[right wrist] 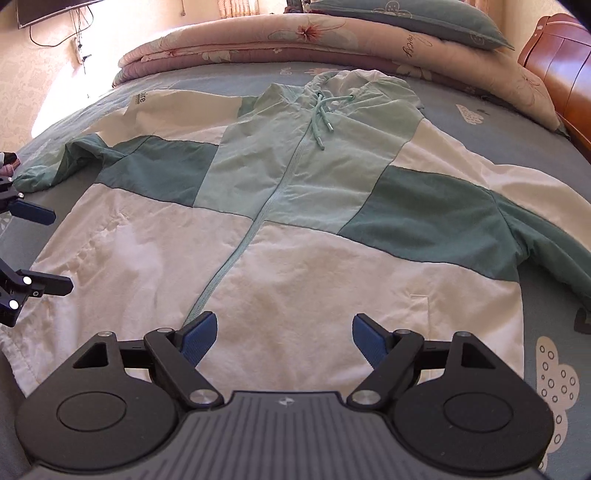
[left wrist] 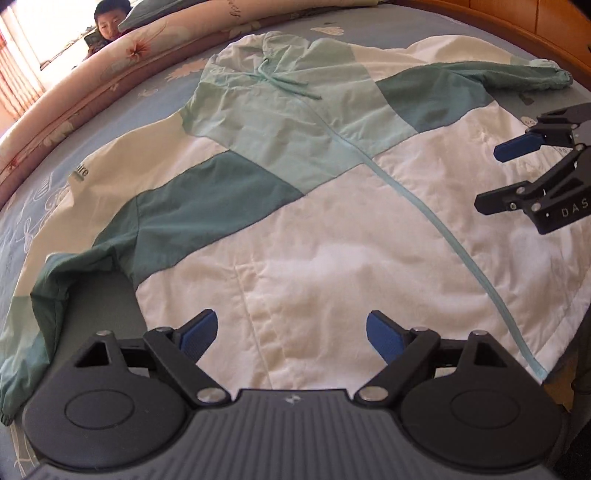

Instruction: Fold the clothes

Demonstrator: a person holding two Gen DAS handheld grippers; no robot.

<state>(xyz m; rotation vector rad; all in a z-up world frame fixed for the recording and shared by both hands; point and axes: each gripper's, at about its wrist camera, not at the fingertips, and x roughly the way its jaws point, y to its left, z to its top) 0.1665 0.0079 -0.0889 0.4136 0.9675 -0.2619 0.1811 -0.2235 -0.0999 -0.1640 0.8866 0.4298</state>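
Note:
A hooded zip jacket (left wrist: pixel 314 229) (right wrist: pixel 295 258), white with mint and dark teal panels, lies spread flat and front-up on the bed, both sleeves out to the sides. My left gripper (left wrist: pixel 291 332) hovers open over the white hem on the jacket's left half, nothing between its blue pads. My right gripper (right wrist: pixel 284 332) hangs open above the hem just right of the zip, also holding nothing. Each gripper shows in the other's view: the right gripper (left wrist: pixel 506 177) at the right edge, the left gripper (right wrist: pixel 51 251) at the left edge.
The blue patterned bedsheet (right wrist: pixel 546 155) surrounds the jacket. A rolled floral quilt (right wrist: pixel 295 37) and a pillow (right wrist: pixel 406 18) lie beyond the hood. A wooden headboard (right wrist: pixel 565 74) stands at the right. A person (left wrist: pixel 110 22) sits behind the quilt at top left.

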